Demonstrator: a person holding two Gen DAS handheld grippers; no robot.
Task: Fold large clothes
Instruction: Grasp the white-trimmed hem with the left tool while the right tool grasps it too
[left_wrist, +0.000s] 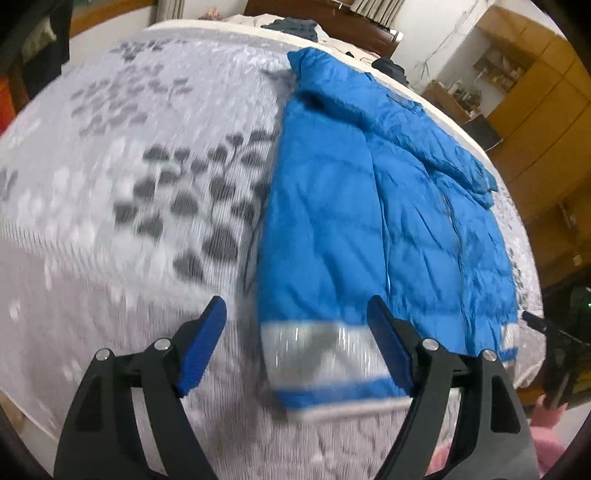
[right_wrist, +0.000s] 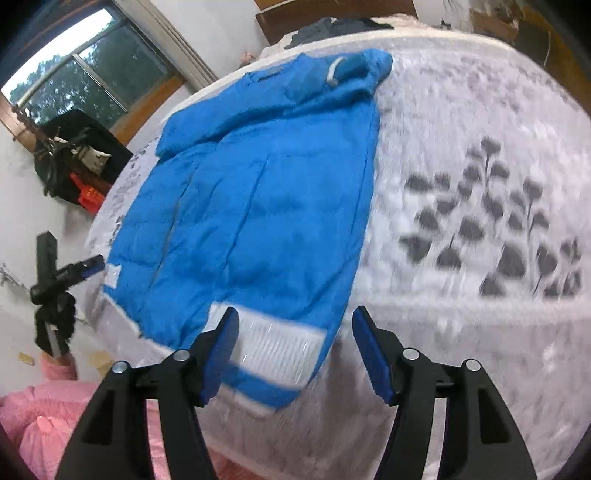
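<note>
- The blue puffer jacket (left_wrist: 373, 206) lies flat on the patterned bed cover (left_wrist: 140, 192), hem nearest, hood far
- Likely light, puffy and slick, so it may spring back; the white-banded hem corners look like the best hold
- Left gripper (left_wrist: 295, 347) hovers over the hem, jaws wide apart, empty
- Right gripper (right_wrist: 291, 356) likewise spread, nothing held

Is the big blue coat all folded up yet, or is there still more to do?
Not yet. The blue coat lies flat on the bed, and one long side looks tucked in straight, a sleeve resting on top. Both tongs, left and right, are open and empty above its striped hem. Folding it up shorter is probably still left.
</note>
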